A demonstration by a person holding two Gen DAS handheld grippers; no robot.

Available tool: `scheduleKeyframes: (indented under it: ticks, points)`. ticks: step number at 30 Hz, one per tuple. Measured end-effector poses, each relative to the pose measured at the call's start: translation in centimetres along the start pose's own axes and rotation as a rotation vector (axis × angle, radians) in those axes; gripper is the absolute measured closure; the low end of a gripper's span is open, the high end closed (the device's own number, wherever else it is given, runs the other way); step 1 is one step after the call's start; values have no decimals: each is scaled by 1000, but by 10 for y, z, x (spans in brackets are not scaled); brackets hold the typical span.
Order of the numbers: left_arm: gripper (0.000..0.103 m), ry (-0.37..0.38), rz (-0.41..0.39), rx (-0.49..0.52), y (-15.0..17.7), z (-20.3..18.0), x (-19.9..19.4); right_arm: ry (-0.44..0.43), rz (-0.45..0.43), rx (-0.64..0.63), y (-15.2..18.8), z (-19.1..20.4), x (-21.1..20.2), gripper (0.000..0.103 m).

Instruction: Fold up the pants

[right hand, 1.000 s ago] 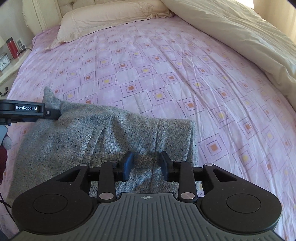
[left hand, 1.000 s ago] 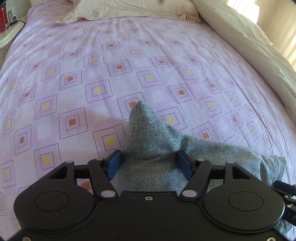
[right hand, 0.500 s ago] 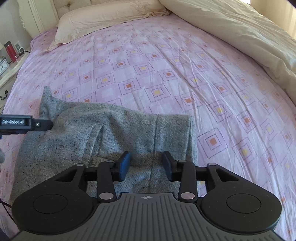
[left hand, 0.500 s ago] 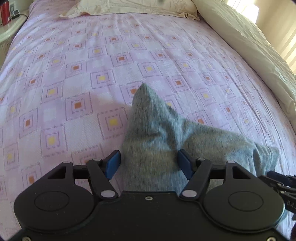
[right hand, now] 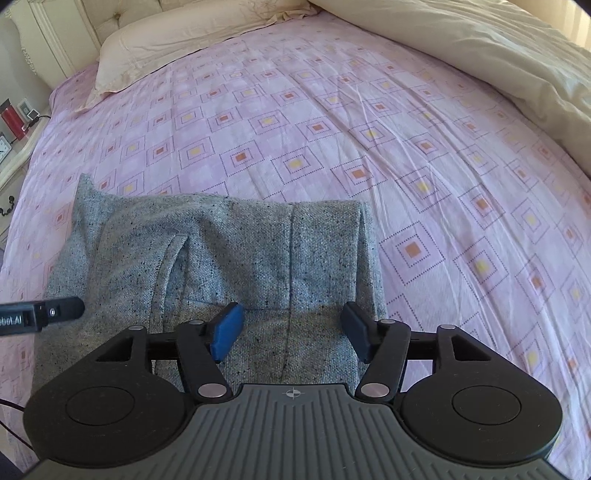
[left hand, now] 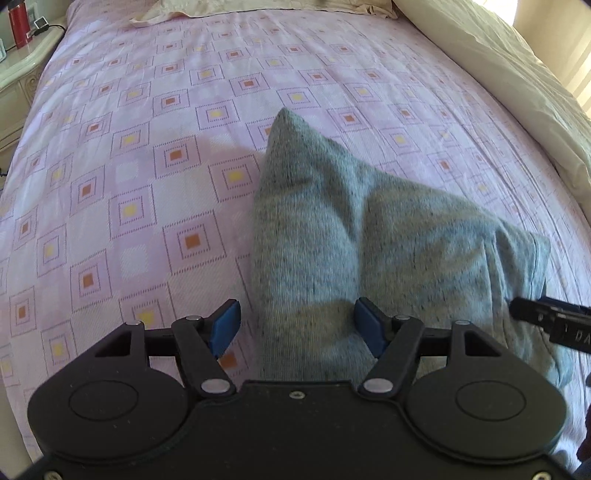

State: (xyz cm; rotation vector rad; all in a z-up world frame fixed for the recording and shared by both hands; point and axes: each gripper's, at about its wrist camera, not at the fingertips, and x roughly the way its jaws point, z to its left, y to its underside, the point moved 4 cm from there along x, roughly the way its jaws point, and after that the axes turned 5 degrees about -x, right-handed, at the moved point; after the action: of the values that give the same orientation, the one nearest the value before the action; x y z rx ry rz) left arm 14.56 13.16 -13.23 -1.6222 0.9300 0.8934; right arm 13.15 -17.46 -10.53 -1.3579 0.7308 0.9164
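Grey speckled pants [right hand: 229, 258] lie folded in a bundle on the pink patterned bed sheet [right hand: 332, 129]. My right gripper [right hand: 291, 326] hovers over their near right part, its jaws opening, with cloth beneath the blue pads [right hand: 229, 325] but not pinched. In the left wrist view the pants [left hand: 314, 229] rise to a point at the far end. My left gripper [left hand: 297, 325] stands open over their near left edge, the left pad clear of the cloth. Each view shows the other gripper's tip: the right finger [left hand: 546, 321] and the left finger [right hand: 40, 314].
A cream pillow [right hand: 184, 44] lies at the head of the bed and a cream duvet [right hand: 480, 55] is piled along the right side. A nightstand [left hand: 22, 62] with a red bottle [left hand: 18, 22] stands at the left. Bare sheet stretches beyond the pants.
The right gripper's jaws have spread wide above the pants. The left gripper has drawn back toward the near edge of the bed, still open, and the pants stayed on the sheet.
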Motion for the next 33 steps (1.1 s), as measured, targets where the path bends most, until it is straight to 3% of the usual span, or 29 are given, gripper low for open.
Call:
scheduleKeyframes:
  ticks: [2, 4, 7, 19, 23, 25, 27, 33]
  points:
    - [32, 1, 6, 0, 7, 0, -2, 1, 21, 23, 2, -3, 2, 31]
    - [30, 3, 15, 4, 11, 0, -3, -26, 34, 67, 4, -9, 2, 29]
    - [26, 4, 43, 23, 15, -3, 1, -61, 46, 134, 5, -18, 2, 28]
    - [3, 2, 31, 36, 12, -12, 20, -122, 12, 244, 11, -32, 0, 24]
    - [1, 0, 9, 44, 13, -13, 23, -60, -64, 347, 15, -57, -13, 24]
    - [1, 5, 4, 43, 14, -13, 23, -68, -33, 406, 17, -68, -6, 23]
    - [0, 6, 5, 42, 13, -14, 25, -133, 11, 459, 23, -71, 4, 23]
    - [0, 21, 8, 53, 12, -13, 26, -144, 51, 364, 20, -50, 14, 14]
